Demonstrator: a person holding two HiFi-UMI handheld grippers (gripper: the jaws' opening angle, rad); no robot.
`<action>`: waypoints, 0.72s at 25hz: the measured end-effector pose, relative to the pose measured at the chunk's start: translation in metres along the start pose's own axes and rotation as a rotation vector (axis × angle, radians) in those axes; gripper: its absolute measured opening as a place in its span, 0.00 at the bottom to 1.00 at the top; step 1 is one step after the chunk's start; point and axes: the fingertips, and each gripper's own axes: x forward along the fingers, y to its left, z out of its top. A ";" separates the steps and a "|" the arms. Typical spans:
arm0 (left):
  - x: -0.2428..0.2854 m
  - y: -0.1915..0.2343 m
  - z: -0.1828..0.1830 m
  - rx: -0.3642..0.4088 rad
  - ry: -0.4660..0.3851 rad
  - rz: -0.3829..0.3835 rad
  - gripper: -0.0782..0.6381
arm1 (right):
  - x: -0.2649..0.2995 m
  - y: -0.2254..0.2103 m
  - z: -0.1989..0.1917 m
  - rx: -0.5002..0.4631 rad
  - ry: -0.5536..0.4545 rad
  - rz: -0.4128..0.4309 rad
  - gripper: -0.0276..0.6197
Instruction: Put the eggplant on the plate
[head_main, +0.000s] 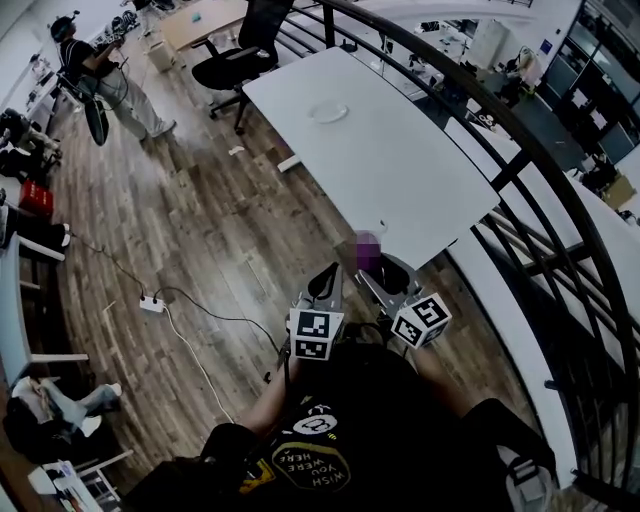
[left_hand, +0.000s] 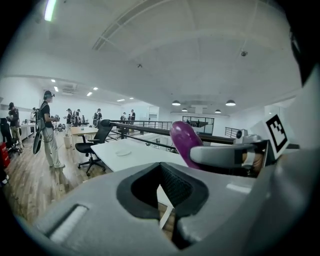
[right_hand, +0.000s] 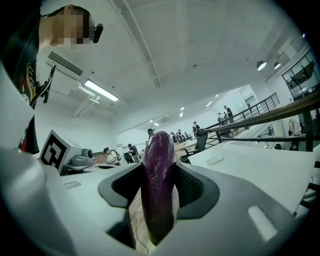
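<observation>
purple eggplant (right_hand: 159, 150) sits clamped in the right claw (right_hand: 159, 175); left claw (left_hand: 161, 185) is closed.

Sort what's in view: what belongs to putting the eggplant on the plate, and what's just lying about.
Belongs to the job: long purple eggplant, clamped in the right gripper; round white plate, on the white rectangular table.
Just lying about: black office chair; white power strip on the wooden floor; black metal railing.
</observation>
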 end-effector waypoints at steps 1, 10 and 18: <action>0.004 -0.004 -0.002 0.003 0.009 -0.004 0.12 | 0.000 -0.005 -0.001 0.004 0.004 0.002 0.36; 0.044 0.002 -0.005 0.012 0.038 -0.032 0.12 | 0.008 -0.036 -0.010 0.051 0.018 -0.034 0.36; 0.088 0.075 0.009 -0.013 0.049 -0.046 0.12 | 0.083 -0.063 -0.005 0.048 0.052 -0.064 0.36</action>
